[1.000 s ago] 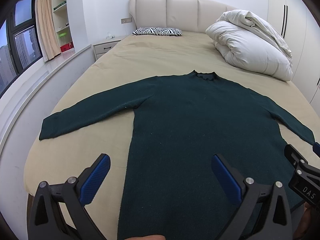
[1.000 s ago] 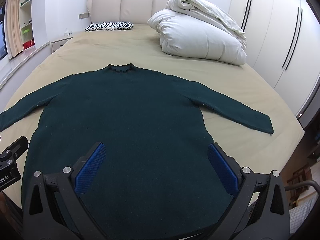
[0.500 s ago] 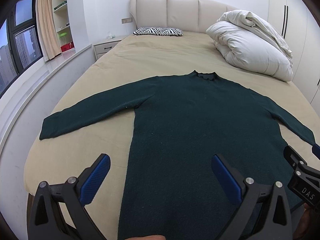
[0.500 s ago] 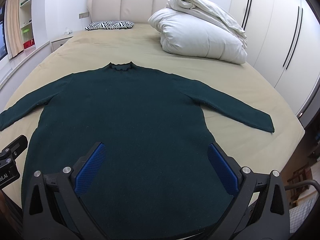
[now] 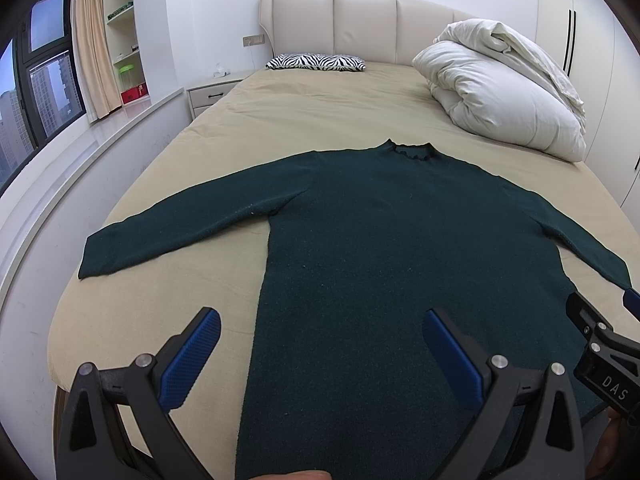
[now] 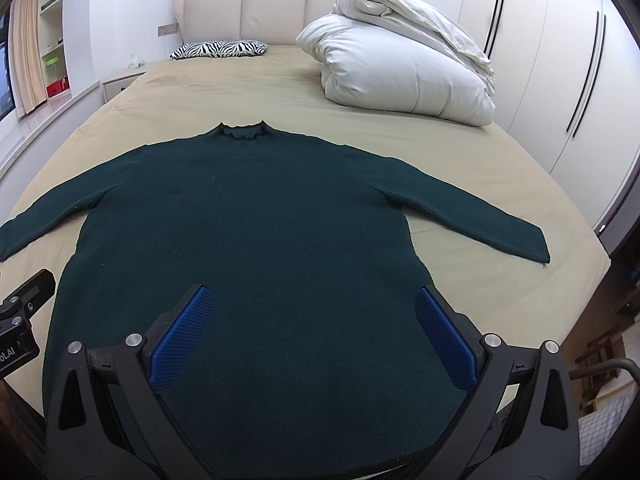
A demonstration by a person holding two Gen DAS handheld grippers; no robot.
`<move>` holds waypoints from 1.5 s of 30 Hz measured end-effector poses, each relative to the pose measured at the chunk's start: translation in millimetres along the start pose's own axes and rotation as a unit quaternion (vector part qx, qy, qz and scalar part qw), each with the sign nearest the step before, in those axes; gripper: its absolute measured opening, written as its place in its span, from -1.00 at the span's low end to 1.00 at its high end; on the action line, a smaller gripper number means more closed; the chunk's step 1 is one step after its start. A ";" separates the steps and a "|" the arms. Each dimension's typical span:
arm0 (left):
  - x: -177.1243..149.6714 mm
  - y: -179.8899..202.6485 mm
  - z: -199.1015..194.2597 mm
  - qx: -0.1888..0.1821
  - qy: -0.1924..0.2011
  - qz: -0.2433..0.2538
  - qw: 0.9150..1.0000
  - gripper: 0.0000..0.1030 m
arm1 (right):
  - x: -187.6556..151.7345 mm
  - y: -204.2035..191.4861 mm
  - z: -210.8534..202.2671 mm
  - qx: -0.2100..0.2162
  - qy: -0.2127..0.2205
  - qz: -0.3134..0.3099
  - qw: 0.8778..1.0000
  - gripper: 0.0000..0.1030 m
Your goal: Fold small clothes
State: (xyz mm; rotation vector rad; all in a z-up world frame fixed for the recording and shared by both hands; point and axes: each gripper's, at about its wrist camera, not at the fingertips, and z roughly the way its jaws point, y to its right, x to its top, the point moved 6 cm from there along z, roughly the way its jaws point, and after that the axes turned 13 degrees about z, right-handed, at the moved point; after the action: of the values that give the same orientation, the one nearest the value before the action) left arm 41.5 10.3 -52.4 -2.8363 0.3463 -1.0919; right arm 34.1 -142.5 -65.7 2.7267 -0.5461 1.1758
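A dark green long-sleeved sweater point(image 5: 392, 232) lies flat on the beige bed point(image 5: 304, 120), collar toward the headboard, both sleeves spread out; it also shows in the right wrist view point(image 6: 248, 216). My left gripper point(image 5: 320, 320) is open and empty, hovering above the sweater's lower left edge. My right gripper point(image 6: 310, 300) is open and empty above the sweater's lower right part. The right gripper's body shows at the right edge of the left wrist view point(image 5: 600, 352). The hem is hidden below the frames.
A folded white duvet point(image 5: 500, 88) sits at the bed's far right. A zebra-print pillow point(image 5: 316, 62) lies by the headboard point(image 5: 340, 20). A nightstand point(image 5: 212, 92) and window ledge point(image 5: 80, 148) are on the left, wardrobe doors point(image 6: 560, 60) on the right.
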 end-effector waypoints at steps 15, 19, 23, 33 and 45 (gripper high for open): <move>0.2 0.0 0.0 0.000 -0.001 0.000 1.000 1.00 | 0.1 0.1 0.5 0.000 -0.002 -0.001 1.000 1.00; 0.2 0.1 0.0 0.000 0.000 0.000 1.000 1.00 | -1.0 0.3 0.3 0.000 -0.003 0.000 1.000 1.00; -0.3 -0.6 0.6 0.000 -0.001 0.000 1.000 1.00 | -0.8 0.7 0.3 0.001 -0.004 -0.001 1.000 1.00; 0.3 0.3 0.2 0.000 -0.001 -0.001 1.000 1.00 | -0.5 1.8 0.8 0.001 -0.008 0.000 1.000 1.00; -20.0 8.1 12.3 0.026 -0.014 0.031 0.999 1.00 | 7.6 33.4 16.9 0.034 -0.025 0.059 0.997 1.00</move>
State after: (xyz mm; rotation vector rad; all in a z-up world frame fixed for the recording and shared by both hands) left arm 33.9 7.1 -75.8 -2.7725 0.3952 -1.0326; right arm 37.8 -179.8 -72.9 2.8235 -0.6959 1.1758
